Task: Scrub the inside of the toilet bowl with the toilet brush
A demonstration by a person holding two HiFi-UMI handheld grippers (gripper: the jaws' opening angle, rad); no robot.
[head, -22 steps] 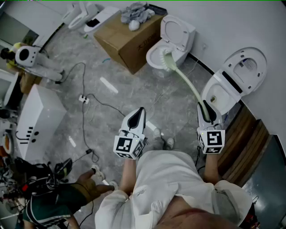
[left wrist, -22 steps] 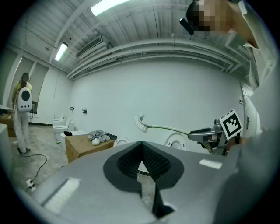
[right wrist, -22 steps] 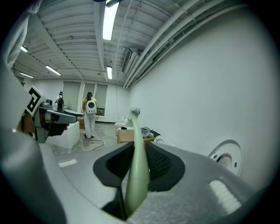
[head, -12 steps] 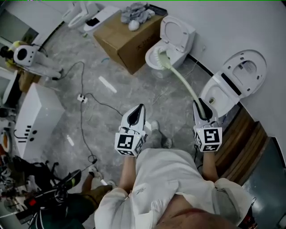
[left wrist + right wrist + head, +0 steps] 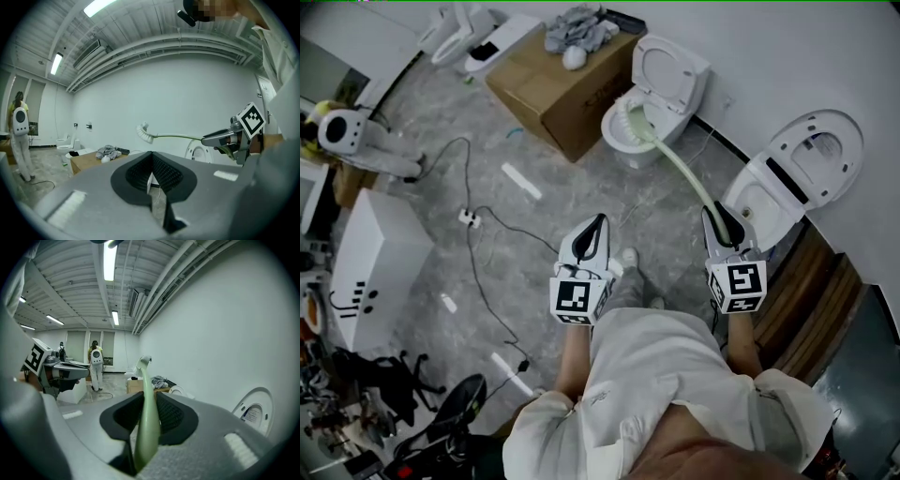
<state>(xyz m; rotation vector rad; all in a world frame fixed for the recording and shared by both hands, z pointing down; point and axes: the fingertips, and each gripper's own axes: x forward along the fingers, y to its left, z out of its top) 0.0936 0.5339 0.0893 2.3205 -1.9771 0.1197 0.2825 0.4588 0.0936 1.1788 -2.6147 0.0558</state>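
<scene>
Green toilet brush (image 5: 675, 162) in right claw (image 5: 712, 217); cardboard box (image 5: 548, 84) beside toilet (image 5: 675, 67).

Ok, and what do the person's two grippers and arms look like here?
Both the left gripper and the right gripper are pale grey shells tapering to a tip, with black ribbed pads lining the jaws. Each carries a white cube printed with black square markers at its rear. The person wears a white short-sleeved shirt; the forearms are uncovered.

Head view high, back from toilet bowl (image 5: 619, 146), facing steeply down; gripper views low, level, aimed toward toilet bowl; all share toilet brush (image 5: 677, 171).
</scene>
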